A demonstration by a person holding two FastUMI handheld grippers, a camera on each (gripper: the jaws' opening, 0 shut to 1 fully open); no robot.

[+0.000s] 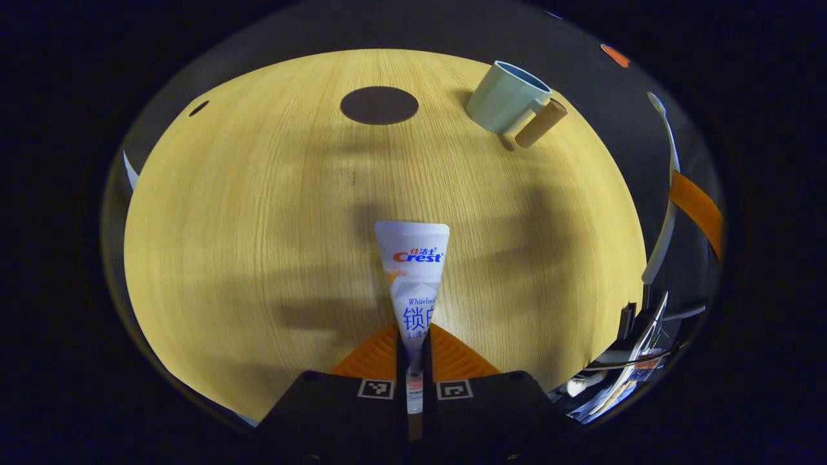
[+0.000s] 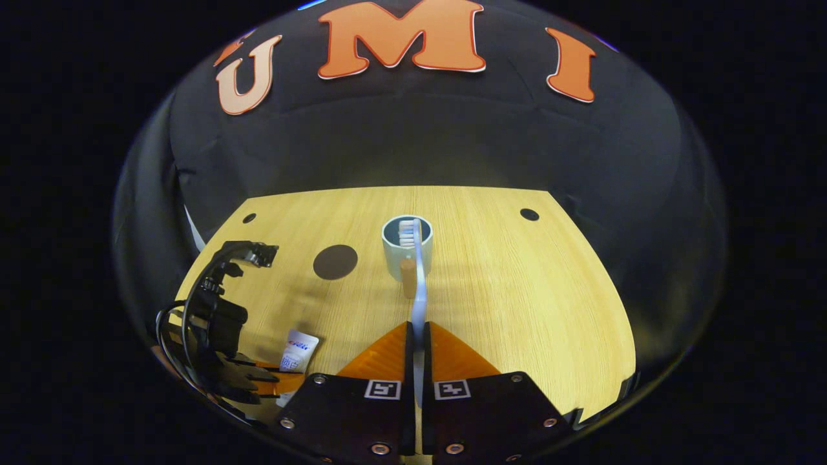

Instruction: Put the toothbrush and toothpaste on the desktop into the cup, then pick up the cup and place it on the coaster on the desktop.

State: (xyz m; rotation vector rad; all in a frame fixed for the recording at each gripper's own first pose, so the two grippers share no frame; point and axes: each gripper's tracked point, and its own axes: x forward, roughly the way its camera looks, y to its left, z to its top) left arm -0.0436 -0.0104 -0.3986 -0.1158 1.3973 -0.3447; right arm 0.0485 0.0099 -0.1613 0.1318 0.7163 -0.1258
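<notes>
Left gripper (image 1: 414, 345): clamped on toothpaste (image 1: 413, 271); cup (image 1: 507, 95) at 1 o'clock, coaster (image 1: 379, 105) at 12. Right gripper (image 2: 417, 345): clamped on toothbrush (image 2: 418, 284), bristles over cup

Counter (image 2: 517, 290): light wood grain, pale yellow, grain running away from camera. Small dark round holes near far corners (image 2: 529, 214) (image 2: 249, 218). Soft broad shadows across counter surface in left gripper view. Black cloth wall (image 2: 413, 142) hangs directly behind far edge of counter, with some folds. Light comes from above, bright on wood.
</notes>
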